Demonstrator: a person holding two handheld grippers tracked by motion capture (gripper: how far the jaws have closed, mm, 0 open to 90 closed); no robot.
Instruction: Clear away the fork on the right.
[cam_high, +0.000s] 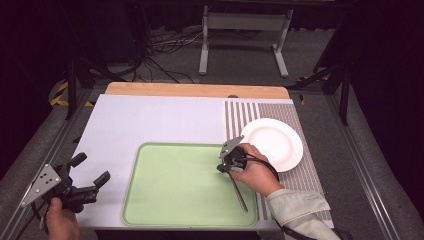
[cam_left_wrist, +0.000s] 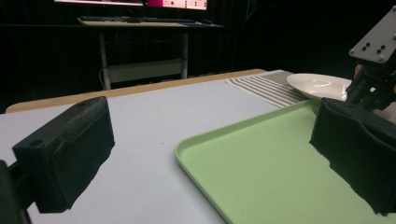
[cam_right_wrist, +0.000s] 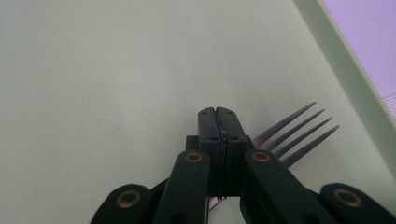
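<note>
So the slim silver metal fork (cam_right_wrist: 299, 133) lies flat on the pale green plastic tray (cam_high: 165, 200), near its right edge, and the right gripper (cam_right_wrist: 218, 114) is clamped down on its neck — grabbed, not lifted yet. The round white plate (cam_high: 280, 145) on the striped placemat (cam_high: 240, 115) looks empty. The left gripper (cam_high: 90, 169) hangs wide open, off the tray.

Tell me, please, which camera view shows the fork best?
The right gripper view: the fork has its four tines sticking out beside the shut hand-held gripper, over the green tray. The high view gives the fork's handle lying on the tray. In the left gripper view I cannot make the fork out.
</note>
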